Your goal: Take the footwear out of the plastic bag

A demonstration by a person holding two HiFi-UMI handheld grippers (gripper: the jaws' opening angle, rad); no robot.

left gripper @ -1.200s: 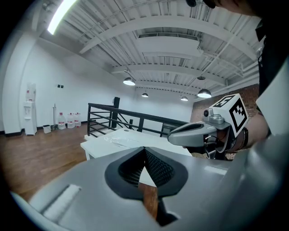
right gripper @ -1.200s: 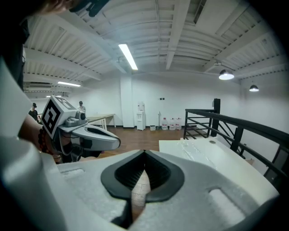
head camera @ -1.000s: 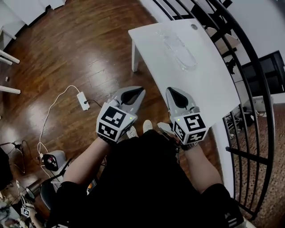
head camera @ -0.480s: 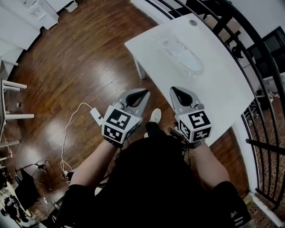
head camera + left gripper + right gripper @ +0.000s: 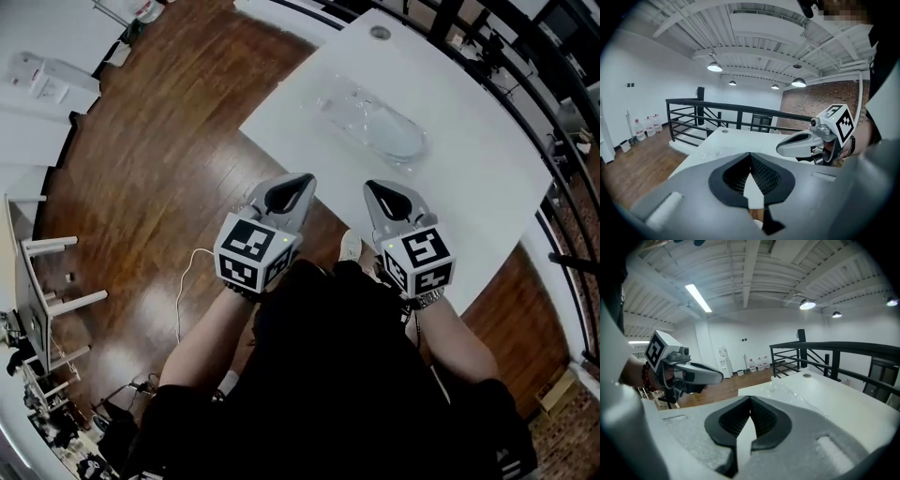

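A clear plastic bag (image 5: 373, 124) with pale footwear inside lies flat on the white table (image 5: 469, 178), toward its far side. My left gripper (image 5: 301, 179) is shut and empty, held over the wooden floor just short of the table's near edge. My right gripper (image 5: 373, 187) is also shut and empty, its tip over the table's near edge. Both are well short of the bag. In the right gripper view the bag (image 5: 787, 388) shows as crinkled film ahead, with the left gripper (image 5: 716, 376) to the left. The left gripper view shows the right gripper (image 5: 780, 149) over the table (image 5: 726, 140).
A black metal railing (image 5: 525, 56) runs behind and beside the table. A white cable (image 5: 190, 267) lies on the wooden floor at the left. White furniture legs (image 5: 56, 246) stand at the far left. The person's shoe (image 5: 350, 246) is between the grippers. Water bottles (image 5: 647, 126) stand by a wall.
The person has stepped toward the table: it and the bag now lie closer ahead of both grippers. Both grippers moved forward together and stayed shut.
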